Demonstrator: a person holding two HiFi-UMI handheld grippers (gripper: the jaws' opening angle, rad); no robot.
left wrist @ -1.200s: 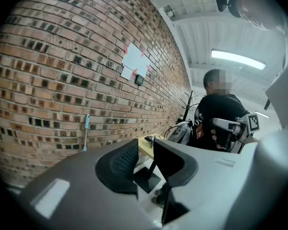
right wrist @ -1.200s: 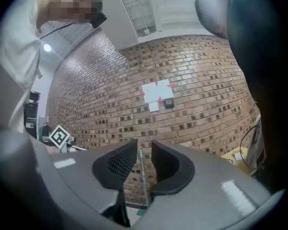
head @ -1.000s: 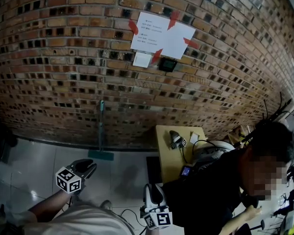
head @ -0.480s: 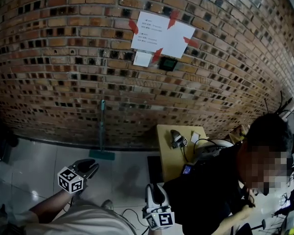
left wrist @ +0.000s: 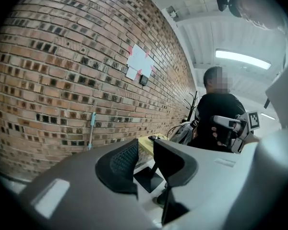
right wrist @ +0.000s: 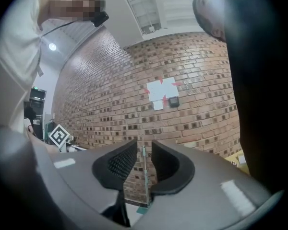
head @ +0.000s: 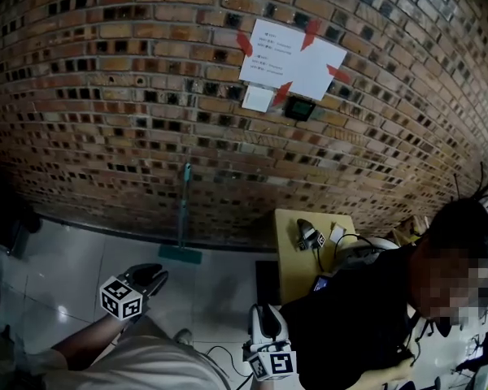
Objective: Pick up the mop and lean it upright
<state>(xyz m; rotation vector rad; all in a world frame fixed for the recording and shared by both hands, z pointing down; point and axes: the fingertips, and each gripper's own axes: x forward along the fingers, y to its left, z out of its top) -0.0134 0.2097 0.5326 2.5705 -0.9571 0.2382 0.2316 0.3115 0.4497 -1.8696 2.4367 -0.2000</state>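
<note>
Brickwork (head: 106, 96) ahead, left tongs (head: 152, 275), right tongs (head: 264, 312) low

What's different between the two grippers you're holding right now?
In the head view the left gripper tilts rightward, while the right gripper points straight at the brick wall. In the right gripper view the mop lines up between its jaws. In the left gripper view the mop stands off to the left and the yellow table shows in that gap. Both carry marker cubes, hold nothing and are clear of the mop.
</note>
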